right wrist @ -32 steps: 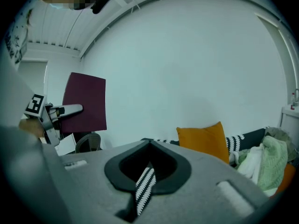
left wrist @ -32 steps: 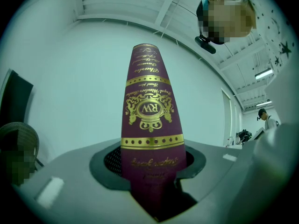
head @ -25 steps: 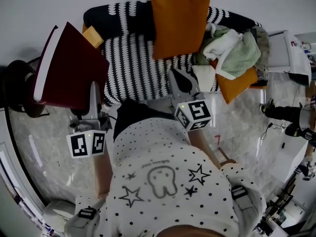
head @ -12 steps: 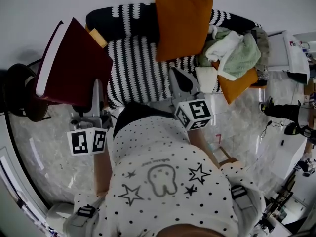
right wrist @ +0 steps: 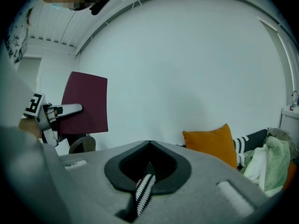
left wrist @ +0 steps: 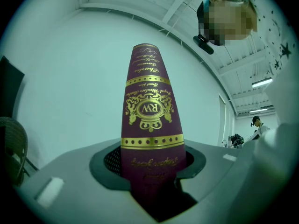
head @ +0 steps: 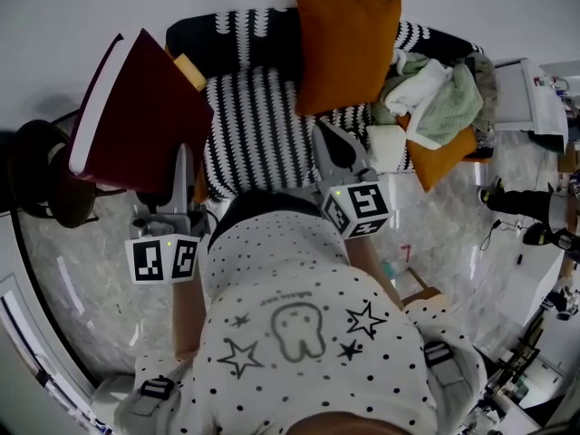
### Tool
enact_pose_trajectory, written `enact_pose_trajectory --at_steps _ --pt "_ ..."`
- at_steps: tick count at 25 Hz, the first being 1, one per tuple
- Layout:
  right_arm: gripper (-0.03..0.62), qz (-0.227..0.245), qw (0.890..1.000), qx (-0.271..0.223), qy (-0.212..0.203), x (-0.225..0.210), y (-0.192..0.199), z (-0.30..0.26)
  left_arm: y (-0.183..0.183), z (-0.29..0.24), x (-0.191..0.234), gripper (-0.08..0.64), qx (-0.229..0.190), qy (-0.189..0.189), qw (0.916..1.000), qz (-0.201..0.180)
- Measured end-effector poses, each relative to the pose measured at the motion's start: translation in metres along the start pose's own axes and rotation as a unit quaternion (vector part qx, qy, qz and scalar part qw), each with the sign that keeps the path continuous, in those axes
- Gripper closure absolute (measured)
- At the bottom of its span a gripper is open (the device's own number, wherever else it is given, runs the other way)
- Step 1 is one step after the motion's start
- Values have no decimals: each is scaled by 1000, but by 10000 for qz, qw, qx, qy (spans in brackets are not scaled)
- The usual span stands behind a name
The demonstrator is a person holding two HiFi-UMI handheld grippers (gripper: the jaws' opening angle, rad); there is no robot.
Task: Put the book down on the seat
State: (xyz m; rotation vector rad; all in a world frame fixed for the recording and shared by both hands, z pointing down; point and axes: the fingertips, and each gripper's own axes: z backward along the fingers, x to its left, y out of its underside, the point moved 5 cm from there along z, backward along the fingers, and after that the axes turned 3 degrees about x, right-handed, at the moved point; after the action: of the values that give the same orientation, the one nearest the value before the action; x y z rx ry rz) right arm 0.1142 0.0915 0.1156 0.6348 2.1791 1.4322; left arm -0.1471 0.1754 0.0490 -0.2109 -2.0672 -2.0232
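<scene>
- The book is a thick maroon hardback. It stands upright in the air at 10 o'clock in the head view, off the left end of the sofa and not yet over it.
- The left gripper has its jaws pinching the book. The left gripper view shows the gilt spine facing us, with one jaw on each cover.
- The right gripper has its jaws pressed together on nothing and hangs at 12 o'clock over the front of the striped seat.
- We judge the book stiff and fairly heavy. Held low by the spine, its tall body can lever on the pads.
- The cover looks smooth, so it may pivot or slide if the grip eases early.
- Holding close to the spine seems soundest, because the boards are firmest there and the pages cannot fan open.
- The seat looks soft and will give. The orange cushion at 1 o'clock and the heap of clothes at 2 o'clock leave the left half free.
</scene>
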Motion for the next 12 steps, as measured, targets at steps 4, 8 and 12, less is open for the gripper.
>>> enact_pose_trajectory --at_steps 4,8,12 --pt "592 -46 10000 -72 50 8 -1 -9 2 -6 8 333 58 203 9998 70" --pt "592 -21 9999 -80 63 16 -3 -17 1 -13 12 333 86 331 9994 25" --pt "592 -19 10000 -7 81 19 -1 -18 2 -15 15 333 172 388 9991 21"
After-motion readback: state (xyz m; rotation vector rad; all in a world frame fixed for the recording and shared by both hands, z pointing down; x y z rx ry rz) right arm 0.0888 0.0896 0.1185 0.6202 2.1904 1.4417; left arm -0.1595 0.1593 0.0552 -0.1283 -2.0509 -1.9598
